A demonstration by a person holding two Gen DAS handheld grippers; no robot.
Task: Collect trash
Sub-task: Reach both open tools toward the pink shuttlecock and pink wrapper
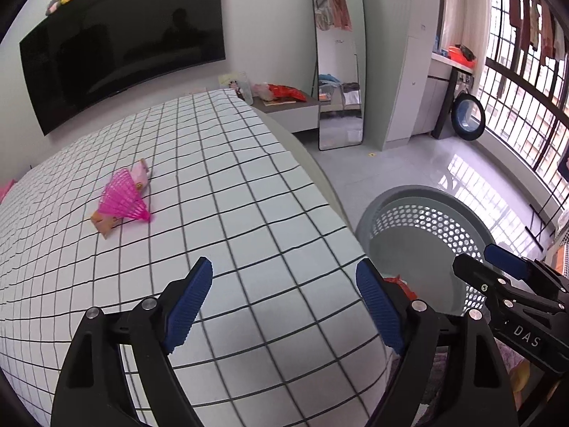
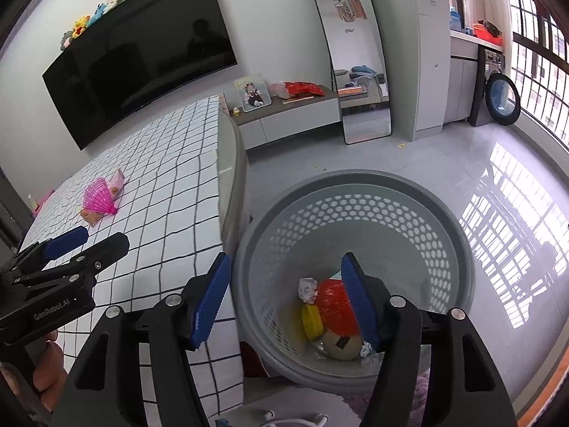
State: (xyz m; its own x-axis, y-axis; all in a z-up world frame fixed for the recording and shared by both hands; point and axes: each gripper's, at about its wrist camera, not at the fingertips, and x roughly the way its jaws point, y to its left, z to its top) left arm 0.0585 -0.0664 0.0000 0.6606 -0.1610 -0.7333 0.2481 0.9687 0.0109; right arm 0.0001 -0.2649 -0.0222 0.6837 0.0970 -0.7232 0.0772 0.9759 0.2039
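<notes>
Blue-padded jaws on both grippers stand wide apart, holding nothing. The left gripper (image 1: 284, 306) hovers over the checked bed (image 1: 220, 185); the right gripper (image 2: 284, 299) hangs above the grey basket (image 2: 355, 192) of trash. A pink fan (image 1: 122, 197) and wrappers lie on the bed.

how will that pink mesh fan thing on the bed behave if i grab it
The pink mesh fan looks like thin openwork plastic, so probably very light and springy. Its ribs may flex or crack under a hard pinch. It overlaps small wrappers, which could shift with it.
</notes>
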